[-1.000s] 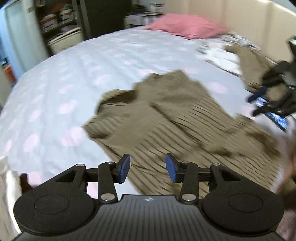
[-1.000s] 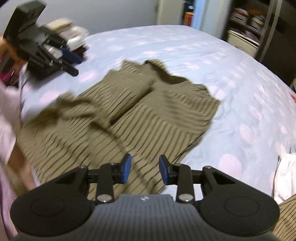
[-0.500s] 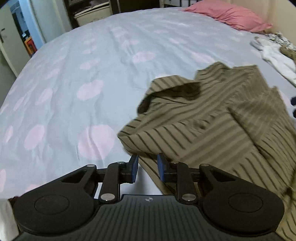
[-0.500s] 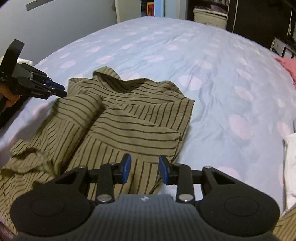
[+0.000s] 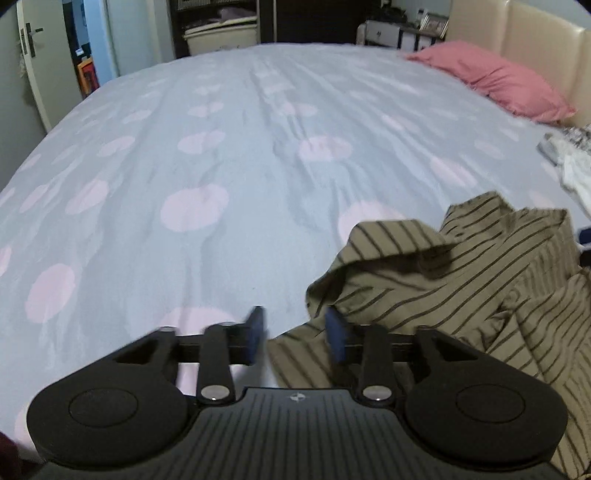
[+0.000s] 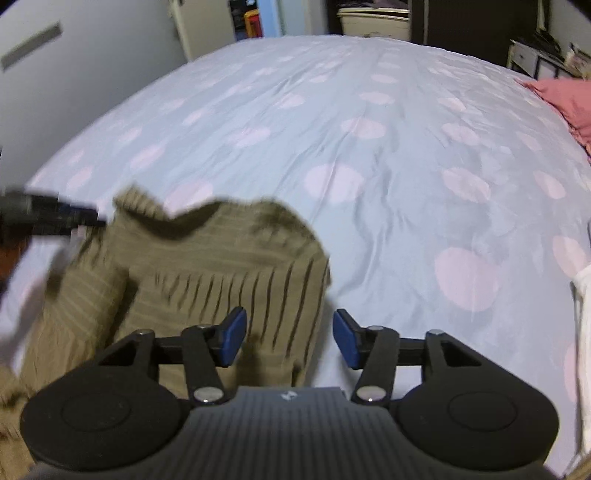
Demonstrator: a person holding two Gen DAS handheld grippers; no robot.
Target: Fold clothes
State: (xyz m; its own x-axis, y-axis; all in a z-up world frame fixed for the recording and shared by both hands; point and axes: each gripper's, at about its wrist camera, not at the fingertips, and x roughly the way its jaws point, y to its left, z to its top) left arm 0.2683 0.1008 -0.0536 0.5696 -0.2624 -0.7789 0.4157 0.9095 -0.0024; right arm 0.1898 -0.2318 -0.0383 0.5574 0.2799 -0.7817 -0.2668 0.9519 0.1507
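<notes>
An olive shirt with dark stripes lies crumpled on the bed, at the lower right of the left wrist view and the lower left of the right wrist view. My left gripper is open and low over the shirt's left edge; a corner of the cloth reaches the gap by the right finger. My right gripper is open over the shirt's right edge, and its left finger stands above the fabric. The left gripper also shows blurred at the shirt's far left corner in the right wrist view.
The bed sheet is pale blue with pink spots. A pink pillow lies by the beige headboard. White clothes sit at the right, and more white cloth lies beside my right gripper. Shelves and a door stand beyond the bed.
Both grippers have opened wider. The left has swung left to the shirt's left edge; the right has moved to its right edge. The shirt looks more bunched.
</notes>
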